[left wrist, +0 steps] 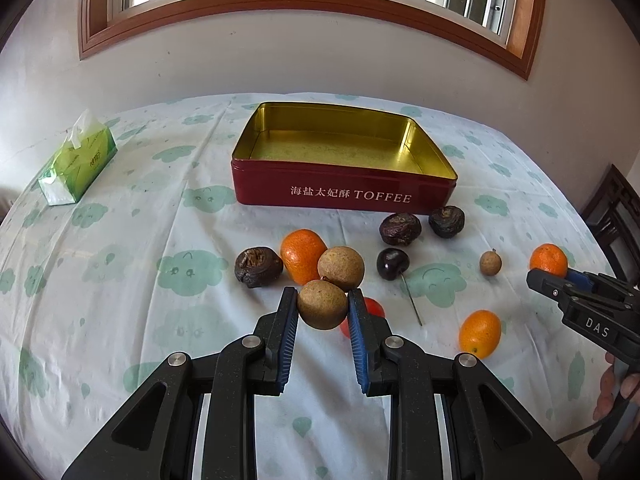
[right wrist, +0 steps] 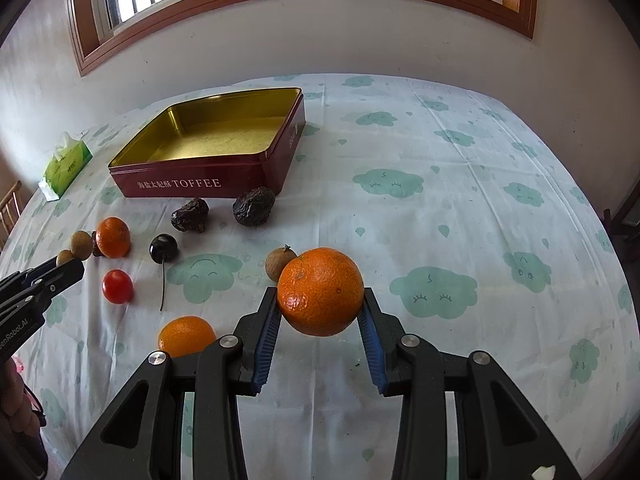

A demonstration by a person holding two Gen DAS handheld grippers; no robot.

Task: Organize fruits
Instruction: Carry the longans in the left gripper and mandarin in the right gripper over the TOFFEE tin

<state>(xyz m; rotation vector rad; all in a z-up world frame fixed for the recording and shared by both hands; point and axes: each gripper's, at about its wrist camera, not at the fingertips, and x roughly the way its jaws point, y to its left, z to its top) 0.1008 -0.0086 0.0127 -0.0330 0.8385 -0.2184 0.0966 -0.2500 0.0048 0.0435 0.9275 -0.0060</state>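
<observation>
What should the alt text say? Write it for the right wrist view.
The right gripper holds a mandarin above a cloud-print tablecloth. Behind lie an empty red toffee tin, wrinkled dark fruits, a cherry, a small tomato and more fruit.

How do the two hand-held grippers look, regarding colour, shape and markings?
Both the left gripper and the right gripper are matte black plastic with silver round rivets and ribbed blue pads. The right gripper's side reads "DAS"; the left gripper's side bears partly cut-off white lettering.
</observation>
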